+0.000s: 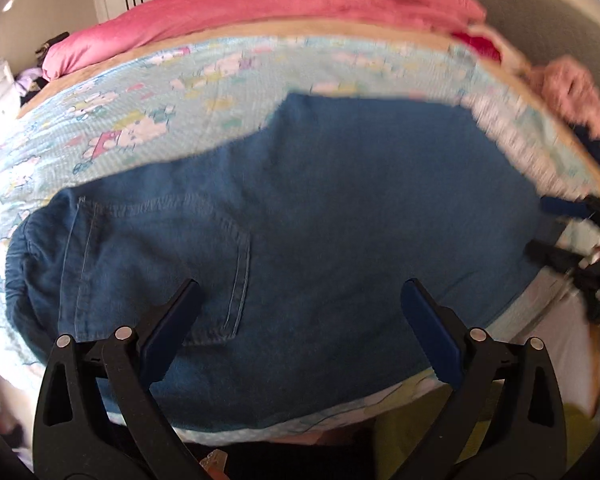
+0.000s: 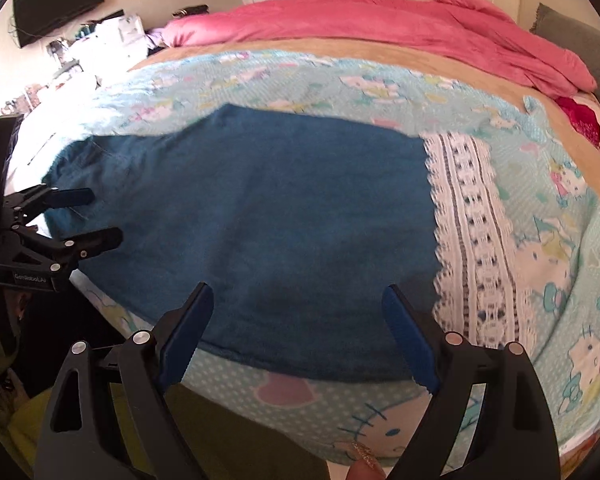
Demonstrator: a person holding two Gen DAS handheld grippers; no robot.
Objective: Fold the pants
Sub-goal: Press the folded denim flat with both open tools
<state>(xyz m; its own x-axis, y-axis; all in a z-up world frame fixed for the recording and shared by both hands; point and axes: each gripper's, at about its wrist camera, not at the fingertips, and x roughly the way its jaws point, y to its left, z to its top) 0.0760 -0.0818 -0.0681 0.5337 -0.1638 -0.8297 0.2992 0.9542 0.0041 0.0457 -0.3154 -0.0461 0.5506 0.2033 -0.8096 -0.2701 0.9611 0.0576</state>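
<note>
A bed (image 2: 380, 50) with a cartoon-print blue blanket (image 2: 548, 216) carries the denim pants (image 2: 260, 220), folded into a flat block near its front edge, beside a white lace strip (image 2: 464, 216). Both tools tilt downward above the pants' near edge, holding nothing: the left tool (image 1: 300, 312) with jaws spread wide, the right tool (image 2: 298, 312) likewise apart.

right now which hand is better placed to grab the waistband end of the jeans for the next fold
Left, probably. The left tool hangs open beside the back pocket at the waistband end of the folded blue denim jeans; the right tool hangs over the plain end.
</note>
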